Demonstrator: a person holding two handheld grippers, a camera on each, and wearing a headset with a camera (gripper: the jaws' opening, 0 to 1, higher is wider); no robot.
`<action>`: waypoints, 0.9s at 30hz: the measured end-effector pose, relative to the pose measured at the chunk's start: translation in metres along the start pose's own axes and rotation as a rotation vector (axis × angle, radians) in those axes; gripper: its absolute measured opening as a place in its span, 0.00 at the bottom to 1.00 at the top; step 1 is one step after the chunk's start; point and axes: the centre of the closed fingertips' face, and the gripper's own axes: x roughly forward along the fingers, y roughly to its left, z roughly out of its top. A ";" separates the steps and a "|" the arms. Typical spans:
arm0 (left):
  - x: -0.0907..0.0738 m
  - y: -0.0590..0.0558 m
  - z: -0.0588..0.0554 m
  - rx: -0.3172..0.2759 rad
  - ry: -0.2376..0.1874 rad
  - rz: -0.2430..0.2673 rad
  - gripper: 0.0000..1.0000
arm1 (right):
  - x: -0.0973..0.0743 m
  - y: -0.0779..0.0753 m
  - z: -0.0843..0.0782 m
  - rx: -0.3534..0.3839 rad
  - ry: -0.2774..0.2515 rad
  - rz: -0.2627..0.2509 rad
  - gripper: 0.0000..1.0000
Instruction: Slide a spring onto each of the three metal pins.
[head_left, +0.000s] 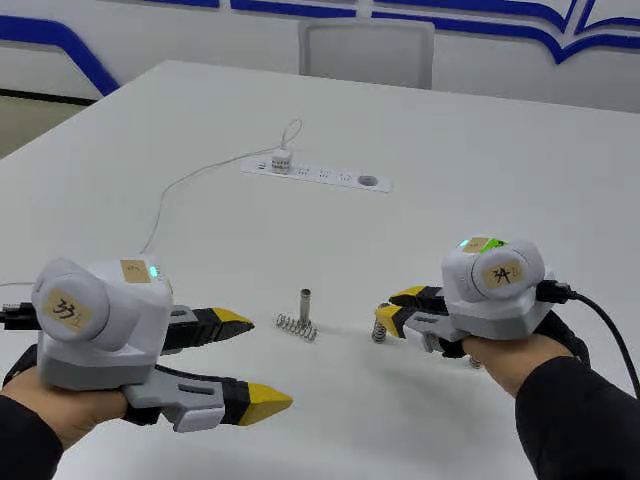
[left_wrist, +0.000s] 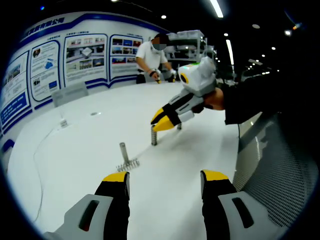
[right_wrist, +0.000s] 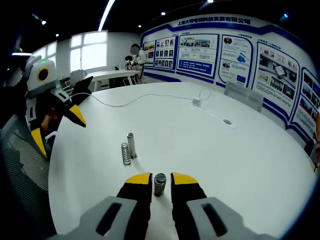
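A bare metal pin (head_left: 305, 303) stands upright at the table's middle, with a loose spring (head_left: 297, 327) lying at its foot. Both show again in the right gripper view as the pin (right_wrist: 131, 145) and the spring (right_wrist: 125, 153). To their right a second spring (head_left: 379, 331) stands upright, seemingly on a pin. My right gripper (head_left: 388, 312) has its jaws close on either side of that spring (right_wrist: 159, 185). My left gripper (head_left: 250, 360) hovers open at the lower left, pointed at the bare pin (left_wrist: 123, 151), nothing between its jaws.
A white power strip (head_left: 315, 173) with a plugged-in adapter (head_left: 282, 157) and trailing cable lies further back. A grey chair (head_left: 365, 50) stands at the far edge. A small metal piece (head_left: 475, 361) sits by my right hand.
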 end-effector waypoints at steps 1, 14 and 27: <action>0.000 0.000 0.000 0.001 0.000 0.000 0.58 | -0.001 0.001 0.002 -0.002 -0.007 0.000 0.16; 0.000 0.000 0.000 0.001 0.000 0.002 0.58 | 0.001 0.019 0.034 -0.074 -0.055 0.031 0.17; 0.001 -0.001 0.000 0.003 0.005 0.002 0.58 | 0.018 0.042 0.030 -0.098 -0.028 0.091 0.17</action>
